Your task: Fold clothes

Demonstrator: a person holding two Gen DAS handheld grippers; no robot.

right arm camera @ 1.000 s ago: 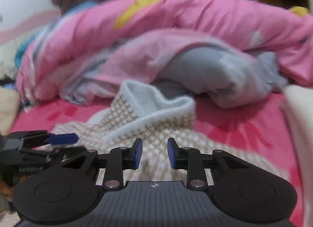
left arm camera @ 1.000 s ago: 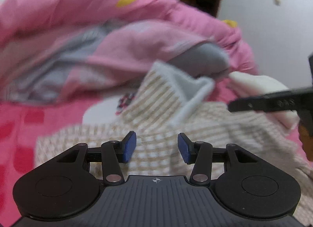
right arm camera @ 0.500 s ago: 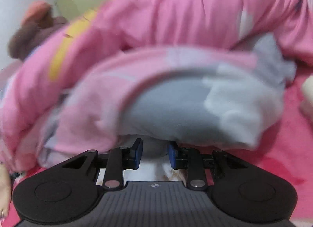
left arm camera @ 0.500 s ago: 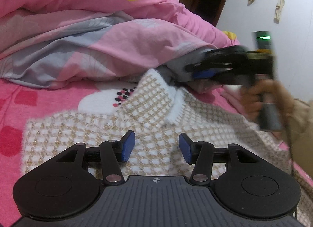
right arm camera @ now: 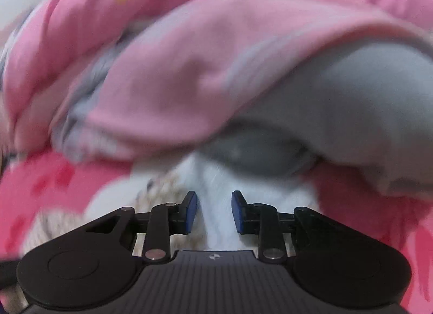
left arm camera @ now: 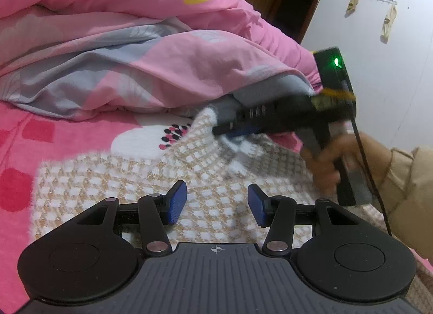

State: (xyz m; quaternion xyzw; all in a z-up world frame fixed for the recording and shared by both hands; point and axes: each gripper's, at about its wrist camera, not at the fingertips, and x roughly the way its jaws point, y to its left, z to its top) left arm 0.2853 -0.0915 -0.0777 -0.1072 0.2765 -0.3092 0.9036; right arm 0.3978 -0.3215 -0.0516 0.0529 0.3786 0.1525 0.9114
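Jaws released on both — left gripper [left arm camera: 217,203] above checked sweater [left arm camera: 113,186], right gripper [right arm camera: 213,212] at its white collar [right arm camera: 216,178] — no legible writing.

The left tool [left arm camera: 217,203] hung low with its jaws wide apart. The right tool [right arm camera: 214,212], gripped by a hand [left arm camera: 328,163], reached forward, jaws parted.

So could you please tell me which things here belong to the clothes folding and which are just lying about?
Part of the job:
- checked sweater, spread on the bed
- right gripper, jaws open at its white collar
- left gripper, jaws open above it

Lying about:
- pink duvet
- pink bedsheet
- wall hooks
- doorway
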